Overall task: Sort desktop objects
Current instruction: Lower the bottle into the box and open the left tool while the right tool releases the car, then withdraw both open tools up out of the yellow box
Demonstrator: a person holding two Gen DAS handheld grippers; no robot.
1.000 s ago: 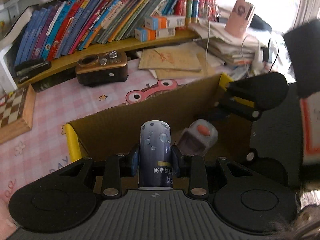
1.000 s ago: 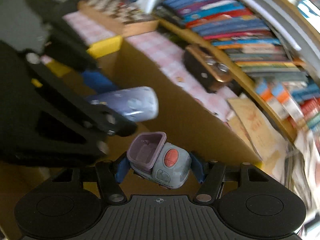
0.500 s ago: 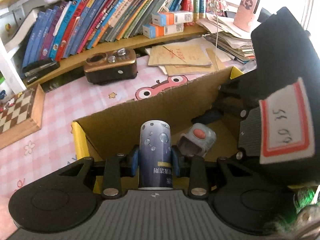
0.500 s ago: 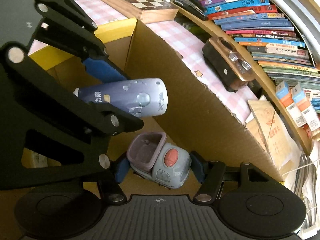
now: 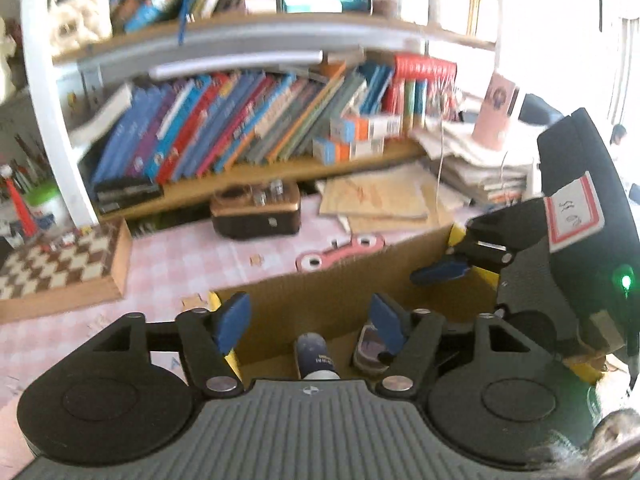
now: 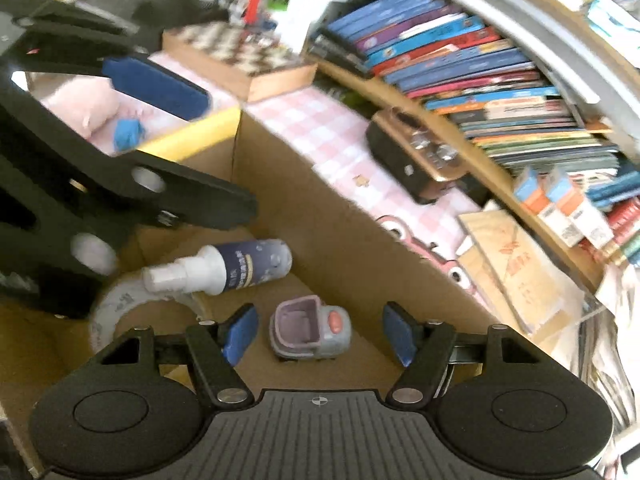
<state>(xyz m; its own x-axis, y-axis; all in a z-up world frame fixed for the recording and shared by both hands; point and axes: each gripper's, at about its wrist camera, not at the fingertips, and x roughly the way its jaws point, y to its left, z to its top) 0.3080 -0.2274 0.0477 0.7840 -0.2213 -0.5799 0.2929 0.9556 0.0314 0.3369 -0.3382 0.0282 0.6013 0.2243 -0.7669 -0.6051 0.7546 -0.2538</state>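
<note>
dark blue spray bottle with white pump head (image 6: 224,266): lying on its side on the floor of the brown cardboard box with yellow-taped rim (image 6: 352,240), its white end over a roll of pale tape (image 6: 120,308) on the box floor. small grey toy car with lilac open tub and red button (image 6: 310,330): standing on the box floor just beside the bottle, nearer the box's long wall. left gripper (image 5: 310,318): above the box, blue pads wide apart and opening, nothing clamped; the bottle and toy show below the gap, untouched. right gripper (image 6: 318,330): also above the box, jaws spread and opening, empty; the toy sits below between the pads without contact. outside the box on the pink checked tablecloth (image 6: 320,128): brown retro radio with metal knobs (image 6: 416,160) beyond the long wall, wooden chessboard case (image 6: 240,60) past the box's corner, pink plush pig (image 6: 84,104) beyond the yellow rim. behind the radio, a wooden shelf of slanted books (image 5: 240,128).
</note>
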